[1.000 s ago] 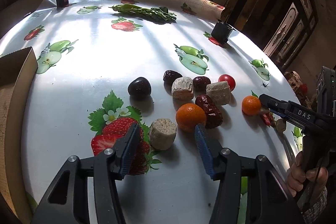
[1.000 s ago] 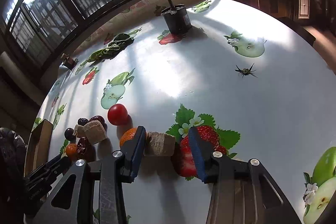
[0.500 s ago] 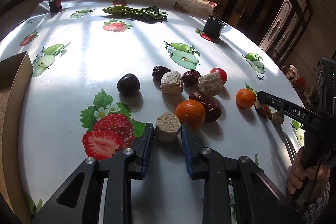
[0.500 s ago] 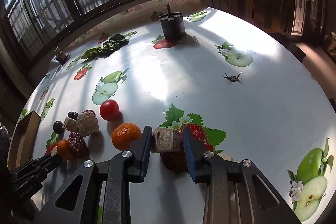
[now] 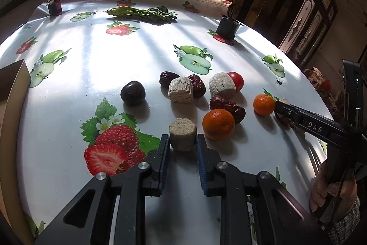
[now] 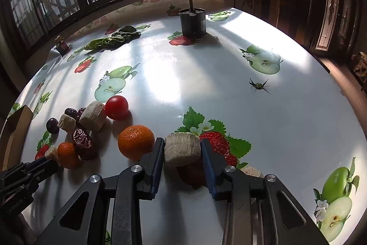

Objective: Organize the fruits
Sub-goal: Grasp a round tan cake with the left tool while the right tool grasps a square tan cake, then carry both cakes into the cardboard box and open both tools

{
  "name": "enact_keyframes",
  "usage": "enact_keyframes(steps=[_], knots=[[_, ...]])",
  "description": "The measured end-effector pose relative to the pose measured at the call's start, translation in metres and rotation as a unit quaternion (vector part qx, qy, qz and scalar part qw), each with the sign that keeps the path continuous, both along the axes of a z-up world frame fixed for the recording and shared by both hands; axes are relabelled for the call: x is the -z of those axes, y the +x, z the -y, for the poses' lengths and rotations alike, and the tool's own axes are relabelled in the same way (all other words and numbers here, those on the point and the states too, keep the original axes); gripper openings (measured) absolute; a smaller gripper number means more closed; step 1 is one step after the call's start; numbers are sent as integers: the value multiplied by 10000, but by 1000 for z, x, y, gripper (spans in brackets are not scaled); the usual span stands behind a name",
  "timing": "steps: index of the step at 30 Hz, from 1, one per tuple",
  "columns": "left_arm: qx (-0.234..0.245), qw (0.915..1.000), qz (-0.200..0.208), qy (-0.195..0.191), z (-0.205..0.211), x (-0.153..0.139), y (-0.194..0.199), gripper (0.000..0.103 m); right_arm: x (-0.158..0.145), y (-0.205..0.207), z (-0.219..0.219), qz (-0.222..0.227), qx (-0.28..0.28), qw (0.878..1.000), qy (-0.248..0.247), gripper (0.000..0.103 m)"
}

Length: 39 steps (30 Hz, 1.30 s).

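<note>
Gripping beige chunks, left gripper (image 5: 182,145), right gripper (image 6: 182,150) jaws, "DAS" lettering.

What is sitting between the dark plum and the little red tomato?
In the left wrist view, between the dark plum and red tomato lie two wrinkly red dates and two beige chunks.

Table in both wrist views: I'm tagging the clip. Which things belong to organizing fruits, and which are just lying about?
Job:
beige chunks
oranges
red dates
cherry tomato
dark plum
cardboard box

Lying about:
leafy greens
black motor
small bottle
insect
</note>
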<state>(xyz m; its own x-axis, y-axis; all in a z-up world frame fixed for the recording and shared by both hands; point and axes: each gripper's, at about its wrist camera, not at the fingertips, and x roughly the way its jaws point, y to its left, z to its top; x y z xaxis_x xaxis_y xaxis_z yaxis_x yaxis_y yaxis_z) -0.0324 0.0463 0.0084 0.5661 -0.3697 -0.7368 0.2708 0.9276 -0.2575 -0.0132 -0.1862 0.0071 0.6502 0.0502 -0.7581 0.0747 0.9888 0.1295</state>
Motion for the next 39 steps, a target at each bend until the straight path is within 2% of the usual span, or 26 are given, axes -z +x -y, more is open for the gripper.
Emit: enact_keyframes(steps=[6,9,13,17,20,25,28,30,33,39], knots=[[-56,9997,253,5,-2,-12,-15,22,-16,-29,3,177,153,9994,268,34],[-4,9991,359,-211,-9,-27,-37,22,-31,-53,-11,241,-50,9990,374,34],[-77,9983,365,-449,-34,-49,-69,22,-64,-77,-43,464,-489,9973,283,35],[-650,9959,433,-450,-92,-70,-93,22,-94,-90,-95,713,-1110,9909,263,35],[-1381,9893,450,-120,-150,-75,-107,22,-104,-92,-145,769,-1701,9816,410,35],[-2583,9653,110,375,-240,-56,-116,22,-93,-84,-244,502,-2713,9589,657,35],[-2875,9567,-132,430,-271,-42,-114,22,-75,-81,-301,285,-3246,9438,555,35],[-2922,9552,-213,428,-282,-35,-111,22,-60,-78,-332,86,-3512,9352,436,35],[-2925,9548,-322,412,-290,-27,-106,22,-39,-76,-364,-93,-3694,9290,194,35],[-2903,9557,-383,298,-290,-18,-103,22,-16,-67,-384,-371,-3702,9282,52,35]])
